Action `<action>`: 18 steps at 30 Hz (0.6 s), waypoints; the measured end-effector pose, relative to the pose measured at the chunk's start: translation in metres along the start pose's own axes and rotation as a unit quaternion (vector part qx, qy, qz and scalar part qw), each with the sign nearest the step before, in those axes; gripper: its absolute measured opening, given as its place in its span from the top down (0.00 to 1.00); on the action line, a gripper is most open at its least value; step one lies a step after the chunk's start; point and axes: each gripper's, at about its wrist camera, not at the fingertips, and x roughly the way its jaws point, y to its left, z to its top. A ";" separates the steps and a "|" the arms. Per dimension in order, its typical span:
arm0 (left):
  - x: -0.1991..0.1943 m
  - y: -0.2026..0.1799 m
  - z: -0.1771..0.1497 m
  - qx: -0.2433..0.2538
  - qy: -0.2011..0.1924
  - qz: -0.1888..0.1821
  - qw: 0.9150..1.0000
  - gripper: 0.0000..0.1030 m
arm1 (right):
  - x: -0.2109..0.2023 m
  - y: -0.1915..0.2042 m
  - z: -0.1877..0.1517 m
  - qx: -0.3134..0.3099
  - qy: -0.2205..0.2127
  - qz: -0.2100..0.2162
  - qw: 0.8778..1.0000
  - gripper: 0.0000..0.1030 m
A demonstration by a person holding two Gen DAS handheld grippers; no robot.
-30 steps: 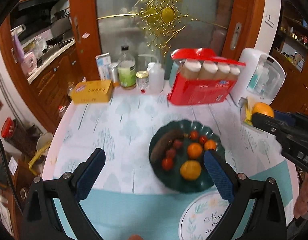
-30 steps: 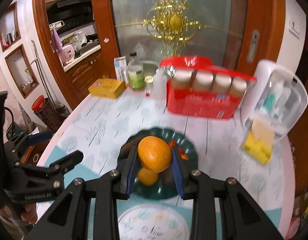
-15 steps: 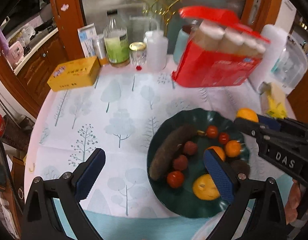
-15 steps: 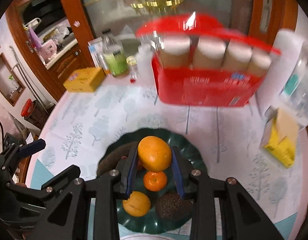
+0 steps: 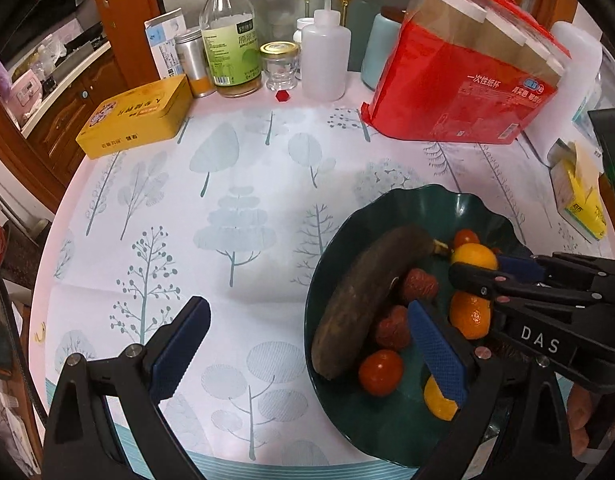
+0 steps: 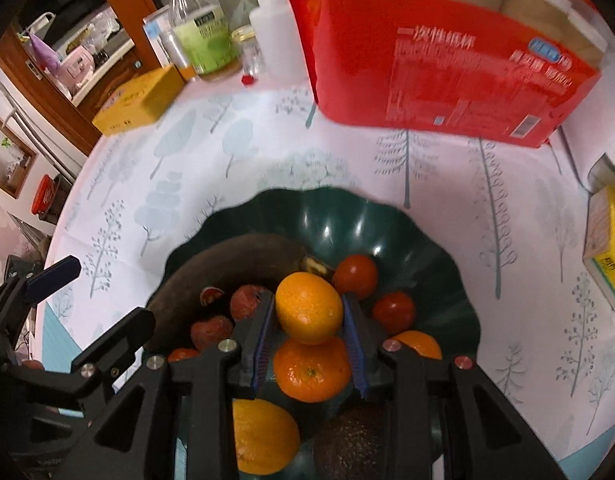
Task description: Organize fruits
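Observation:
A dark green scalloped plate [image 6: 387, 216] [image 5: 419, 204] holds a brown overripe banana [image 5: 367, 300], red tomatoes [image 6: 355, 276], small red fruits, oranges and a dark avocado [image 6: 355, 440]. My right gripper [image 6: 307, 324] is shut on an orange [image 6: 309, 307] and holds it low over the plate's middle, just above another orange [image 6: 311, 368]. In the left wrist view the right gripper [image 5: 495, 270] comes in from the right with the orange [image 5: 473, 255]. My left gripper [image 5: 307, 348] is open and empty, its right finger [image 5: 435, 352] over the plate.
A red pack of paper cups [image 5: 459, 80] stands behind the plate. Bottles and a jar [image 5: 279, 64] line the far edge, with a yellow tin [image 5: 135, 116] at far left. A yellow box [image 5: 579, 200] and white appliance stand at the right. The tablecloth [image 5: 227, 220] has a tree print.
Both grippers moved forward and down toward the plate. The right gripper carried the orange lower, close over the fruit on the plate. The left gripper stayed open.

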 end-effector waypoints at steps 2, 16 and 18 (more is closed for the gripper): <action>-0.001 0.001 -0.001 -0.001 0.003 -0.004 1.000 0.05 | 0.001 -0.003 -0.001 0.009 0.004 0.012 1.000 0.65; -0.052 -0.015 -0.021 0.011 -0.015 -0.005 1.000 0.05 | -0.048 -0.005 -0.031 0.013 -0.043 -0.012 0.999 0.62; -0.067 -0.020 -0.027 0.013 -0.019 -0.008 1.000 0.05 | -0.063 -0.004 -0.042 0.014 -0.057 -0.019 0.998 0.62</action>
